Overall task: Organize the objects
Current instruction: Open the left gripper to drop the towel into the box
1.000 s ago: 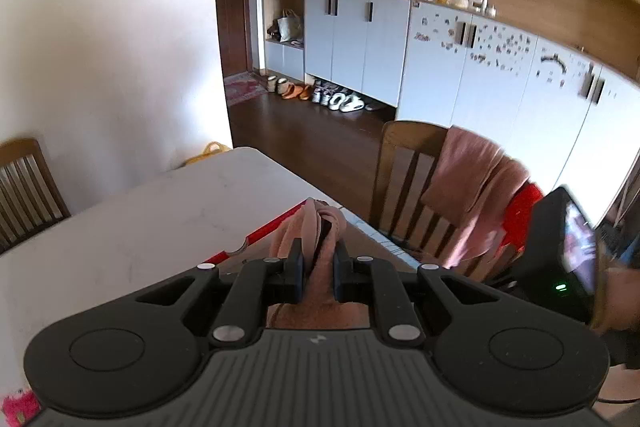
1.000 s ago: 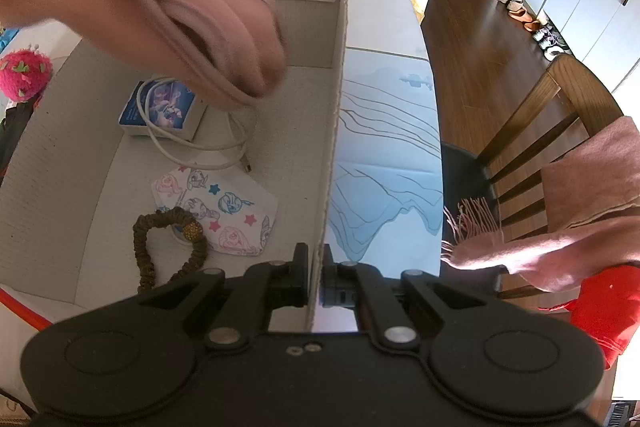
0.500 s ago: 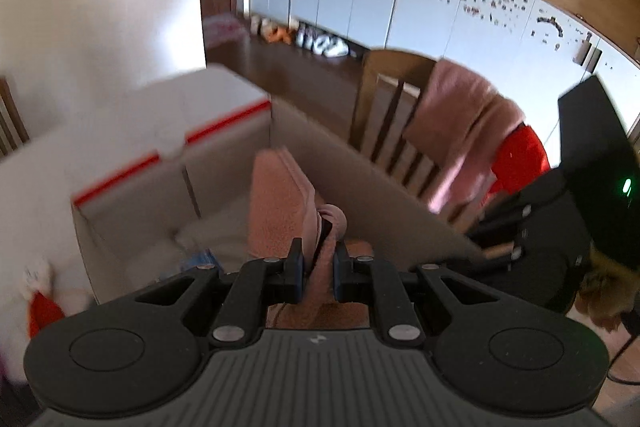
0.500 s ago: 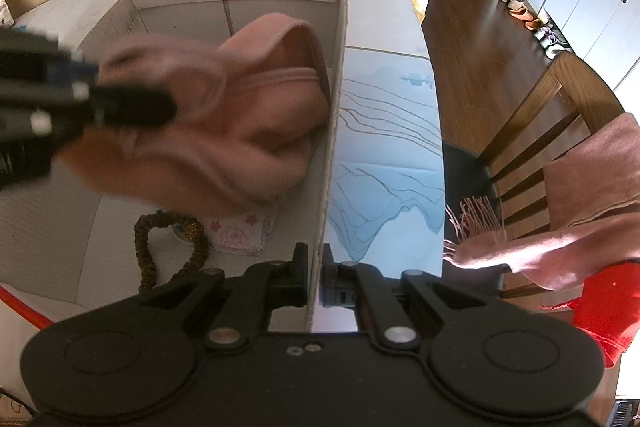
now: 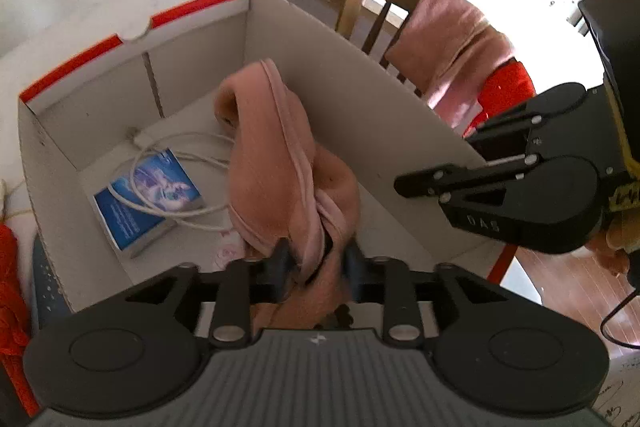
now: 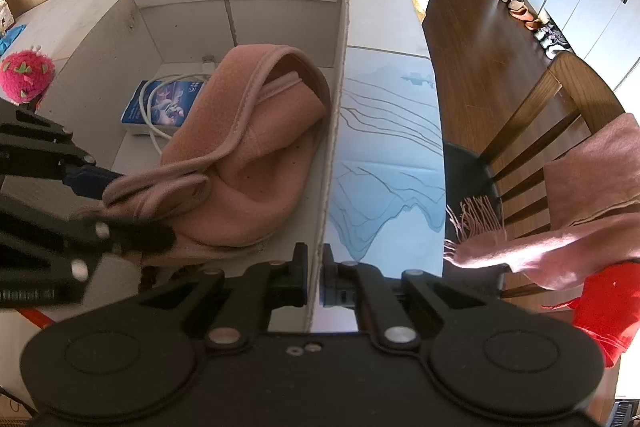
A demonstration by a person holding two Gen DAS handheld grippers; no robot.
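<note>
A pink fleece hat (image 5: 280,163) (image 6: 256,155) lies slumped inside the white cardboard box (image 5: 360,99) against its right wall (image 6: 336,99). My left gripper (image 5: 316,259) (image 6: 128,209) is low in the box. Its jaws are opening, and a loose fold of the hat still sits between them. My right gripper (image 6: 315,275) (image 5: 432,163) is shut on the box's right wall near the front corner. A blue packet (image 5: 140,203) (image 6: 160,103) with a white cable (image 5: 180,147) looped over it lies on the box floor beside the hat.
A blue-and-white mat (image 6: 384,147) lies on the table right of the box. A wooden chair (image 6: 560,115) draped with a pink scarf (image 6: 592,179) stands at the table's right edge. A pink plush strawberry (image 6: 24,75) sits left of the box.
The left gripper has come down from above the box into it, carrying the hat. The hat now rests on the box floor and the left jaws stand wider. The right gripper has not moved.
</note>
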